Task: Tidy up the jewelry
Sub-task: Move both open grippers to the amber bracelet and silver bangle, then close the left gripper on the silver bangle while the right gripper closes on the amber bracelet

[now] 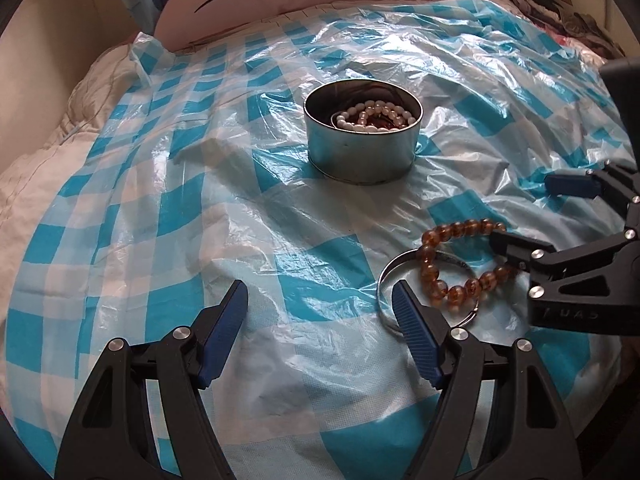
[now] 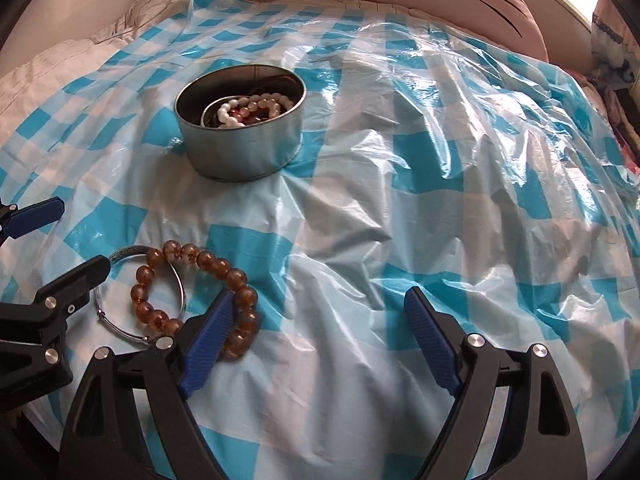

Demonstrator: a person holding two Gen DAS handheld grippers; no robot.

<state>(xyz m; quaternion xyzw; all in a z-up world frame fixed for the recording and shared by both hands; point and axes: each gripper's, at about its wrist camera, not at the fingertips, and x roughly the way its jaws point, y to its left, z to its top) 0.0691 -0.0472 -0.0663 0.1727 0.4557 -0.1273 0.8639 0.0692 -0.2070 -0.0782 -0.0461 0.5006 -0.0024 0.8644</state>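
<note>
Both grippers gape wide, holding nothing. Just beside the left gripper's (image 1: 320,304) right finger lie the amber bracelet (image 1: 460,264) and silver bangle (image 1: 384,280); the right gripper's (image 2: 320,312) left finger touches the bracelet. The tin (image 1: 362,136) sits ahead.

The right claw (image 2: 318,312) gapes wide; its left finger touches the amber bead bracelet (image 2: 200,300) overlapping a silver bangle (image 2: 182,286).

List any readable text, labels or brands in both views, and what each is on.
"UAS", embossed, preceded by a partial character too faint to read: on the black body of the right tool.
No text shows on the tin, the amber bead bracelet or the checked plastic sheet.
</note>
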